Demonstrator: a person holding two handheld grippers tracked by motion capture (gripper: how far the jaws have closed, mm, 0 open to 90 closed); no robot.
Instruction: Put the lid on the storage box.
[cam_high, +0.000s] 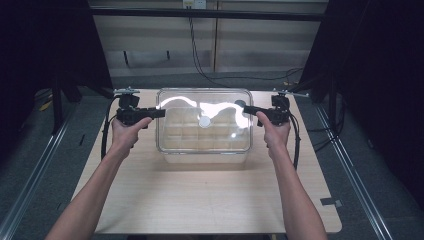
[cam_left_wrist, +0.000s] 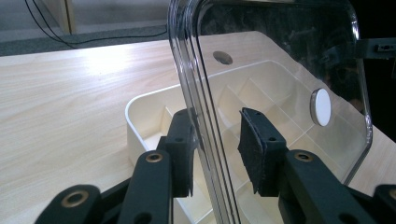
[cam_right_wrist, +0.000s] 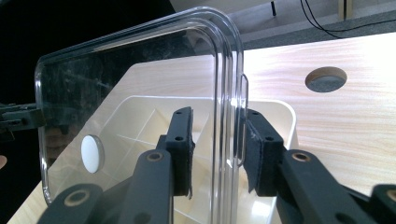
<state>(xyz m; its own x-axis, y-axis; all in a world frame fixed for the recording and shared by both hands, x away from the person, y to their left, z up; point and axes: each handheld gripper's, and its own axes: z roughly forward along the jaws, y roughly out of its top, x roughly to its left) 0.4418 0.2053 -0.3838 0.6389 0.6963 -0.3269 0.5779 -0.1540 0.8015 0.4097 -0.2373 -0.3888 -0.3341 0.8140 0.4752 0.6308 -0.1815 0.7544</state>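
A clear plastic lid (cam_high: 187, 102) hangs level a little above a white box (cam_high: 205, 157) with several compartments, at the far middle of the table. My left gripper (cam_high: 161, 113) is shut on the lid's left edge, and my right gripper (cam_high: 245, 109) is shut on its right edge. In the left gripper view the lid (cam_left_wrist: 280, 70) stands between the jaws of the gripper (cam_left_wrist: 217, 140), with the box (cam_left_wrist: 140, 112) behind. In the right gripper view the lid's rim (cam_right_wrist: 224, 70) runs between the jaws of the gripper (cam_right_wrist: 219, 140). A white disc (cam_high: 205, 121) sits at the lid's middle.
The light wooden table (cam_high: 200, 200) has a round hole (cam_right_wrist: 325, 78) near the box's far right corner. Dark curtains stand at both sides. Cables (cam_high: 200, 60) lie on the floor behind the table, and metal rails (cam_high: 350, 175) run along its sides.
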